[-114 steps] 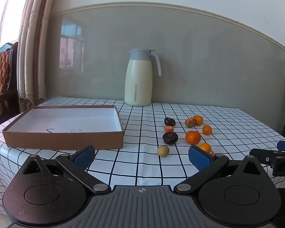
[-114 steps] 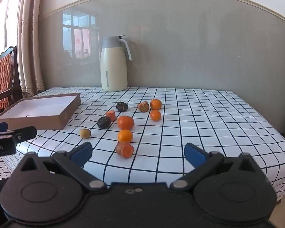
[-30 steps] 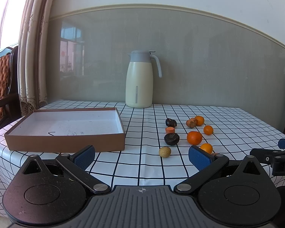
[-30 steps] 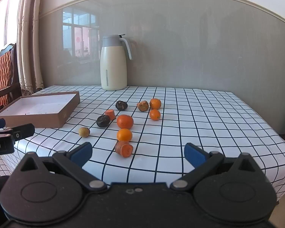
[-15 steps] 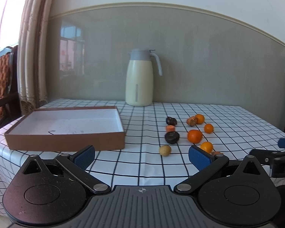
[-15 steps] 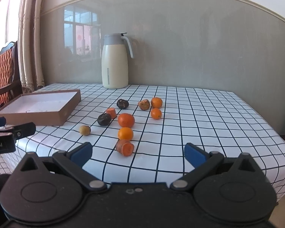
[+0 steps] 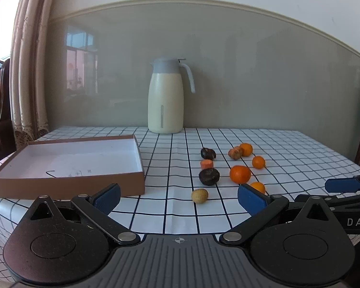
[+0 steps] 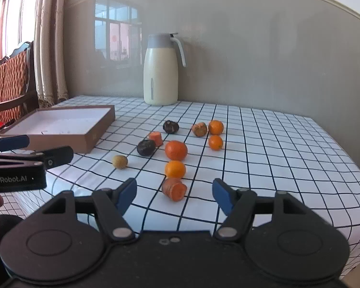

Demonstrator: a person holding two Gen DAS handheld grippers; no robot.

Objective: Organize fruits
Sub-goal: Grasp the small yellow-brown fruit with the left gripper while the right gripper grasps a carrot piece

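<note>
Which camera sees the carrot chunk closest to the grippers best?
The right wrist view. There the carrot chunk lies in plain sight on the table, between the closing pads of the right gripper, which do not touch it. In the left wrist view it is hidden behind the left gripper's right finger.

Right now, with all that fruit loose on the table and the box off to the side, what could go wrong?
The right gripper is closing around the carrot piece, not yet touching; a pad could nudge the small orange just behind. The round fruit might roll on the smooth tablecloth. The box sits near the table's left edge, so a bump might shift it.
</note>
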